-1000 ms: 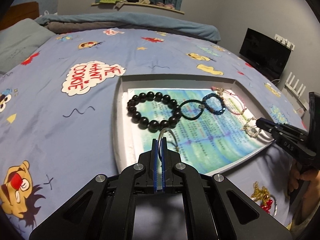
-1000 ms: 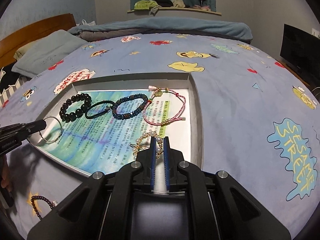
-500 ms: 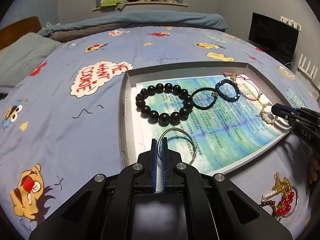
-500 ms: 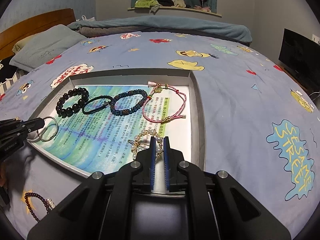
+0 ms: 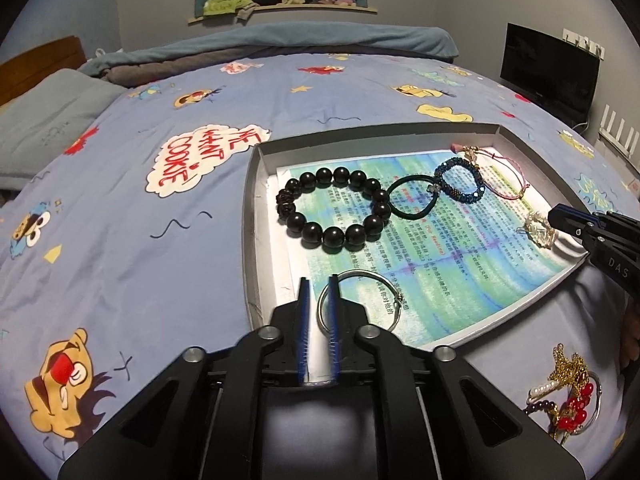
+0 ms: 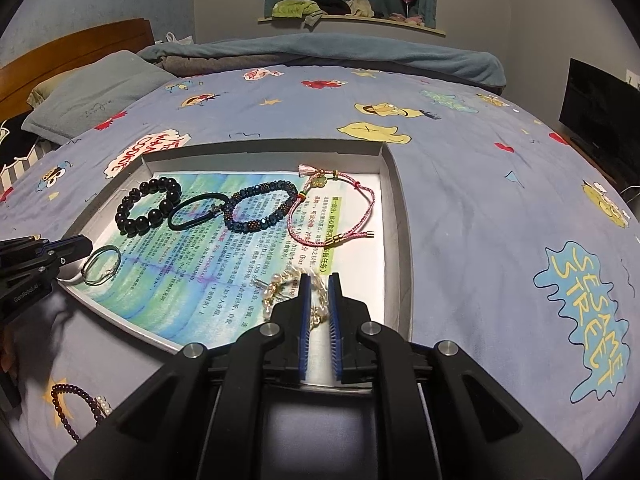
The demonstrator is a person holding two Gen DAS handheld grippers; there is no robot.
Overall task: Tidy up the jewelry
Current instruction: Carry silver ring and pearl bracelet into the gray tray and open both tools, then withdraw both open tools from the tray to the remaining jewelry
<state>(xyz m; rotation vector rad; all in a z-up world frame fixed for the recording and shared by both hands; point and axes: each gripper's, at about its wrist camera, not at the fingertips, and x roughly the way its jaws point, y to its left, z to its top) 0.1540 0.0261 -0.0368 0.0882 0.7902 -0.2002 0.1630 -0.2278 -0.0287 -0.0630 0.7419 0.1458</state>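
Both grippers just cracked open versus 0.5 s ago: left gripper (image 5: 319,292) has let go of the thin silver bangle (image 5: 360,300), now flat at the near-left corner of the shallow grey cardboard tray (image 5: 250,216); right gripper (image 6: 319,294) has released the pearl-and-gold chain bracelet (image 6: 280,286), which lies near the tray's front-right. I'd say 2 more pieces are placed, with the tangled gold, red-bead and pearl pile (image 5: 568,392) left on the bedspread. Readable text: "DAS", "GenRobot.AI", then "WE WANT COOKIE", "SESAME STREET"; tray liner's Chinese print is too small.

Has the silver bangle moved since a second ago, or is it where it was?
Yes. The silver bangle was upright in the left tool; now it lies flat on the tray's paper, near the black bead bracelet, jaws parted.
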